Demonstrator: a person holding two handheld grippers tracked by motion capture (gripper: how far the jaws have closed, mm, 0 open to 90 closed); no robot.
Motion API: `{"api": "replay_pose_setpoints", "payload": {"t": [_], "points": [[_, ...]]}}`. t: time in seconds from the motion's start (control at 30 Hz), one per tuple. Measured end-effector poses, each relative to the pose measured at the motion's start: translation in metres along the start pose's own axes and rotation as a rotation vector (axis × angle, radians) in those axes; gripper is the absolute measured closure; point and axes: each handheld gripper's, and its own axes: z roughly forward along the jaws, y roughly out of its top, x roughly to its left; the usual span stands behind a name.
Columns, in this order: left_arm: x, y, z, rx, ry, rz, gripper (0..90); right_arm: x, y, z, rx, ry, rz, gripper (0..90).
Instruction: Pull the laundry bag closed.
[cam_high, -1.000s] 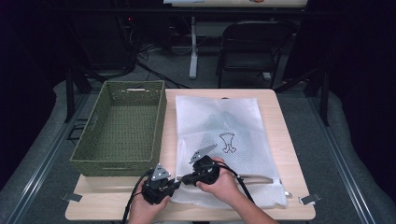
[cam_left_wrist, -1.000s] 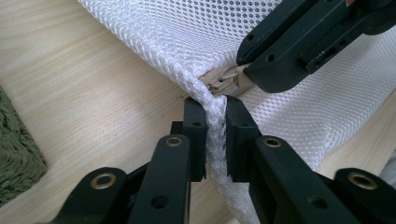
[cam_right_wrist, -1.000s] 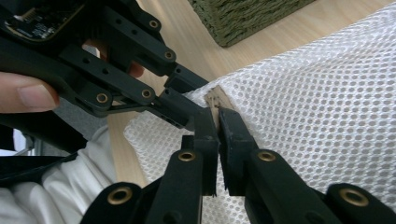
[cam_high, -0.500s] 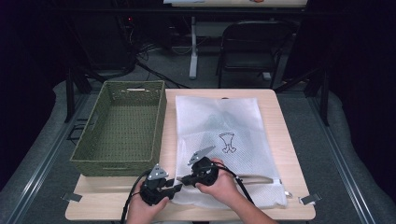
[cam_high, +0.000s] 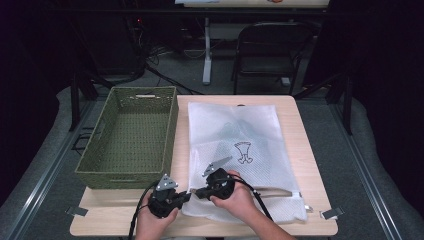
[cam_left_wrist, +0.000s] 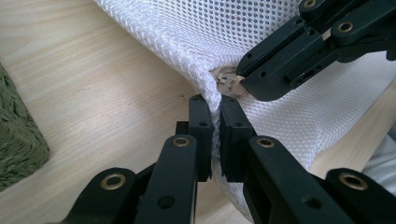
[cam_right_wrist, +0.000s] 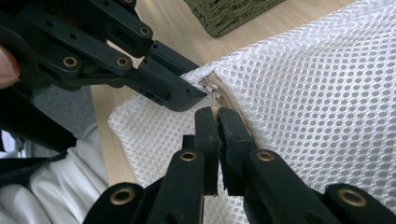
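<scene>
Left tongs (cam_left_wrist: 214, 122) have just been closing and now pinch the corner of the mesh bag (cam_high: 250, 140) lying on the table (cam_high: 300, 120), right tongs (cam_right_wrist: 217, 122) clamped on the zipper pull (cam_left_wrist: 229, 84) beside them, likely ready to unzip.

The mesh bag (cam_high: 250, 150) is white, a fine net of small round holes all over, with a small dark printed figure (cam_high: 243, 152) near its middle. At its near left corner the zipper (cam_right_wrist: 215, 91) is beige, with a pale metal pull. Both the left gripper (cam_high: 186, 196) and the right gripper (cam_high: 196, 193) are black, with brass-coloured rivets along the jaw links and a grey plate on top. The basket (cam_high: 131, 172) along the table's left edge is olive green with a tight woven texture. The table (cam_high: 305, 150) is a light wood tone with faint grain. A white sleeve (cam_right_wrist: 60, 184) shows beside the bag.
</scene>
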Motion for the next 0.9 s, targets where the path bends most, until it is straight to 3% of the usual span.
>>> {"api": "replay_pose_setpoints", "payload": {"t": [0.2,0.33,0.5,0.63,0.9], "points": [[0.0,-0.001,0.0,0.006,-0.003,0.007,85.4,0.0,-0.001,0.001,0.002,0.003,0.017,87.1],[0.001,0.0,-0.002,-0.017,-0.035,-0.011,85.4,-0.002,-0.001,0.002,-0.024,0.038,0.034,86.5],[-0.002,0.0,-0.002,-0.018,-0.023,0.011,85.3,0.001,-0.003,0.007,0.0,0.028,0.003,81.3],[-0.001,-0.001,-0.003,-0.02,-0.021,0.013,85.2,0.003,-0.006,0.013,0.016,0.01,-0.008,83.6],[0.0,-0.001,-0.002,-0.006,-0.016,0.011,85.1,0.0,-0.004,0.007,-0.017,0.041,0.025,80.8]]}}
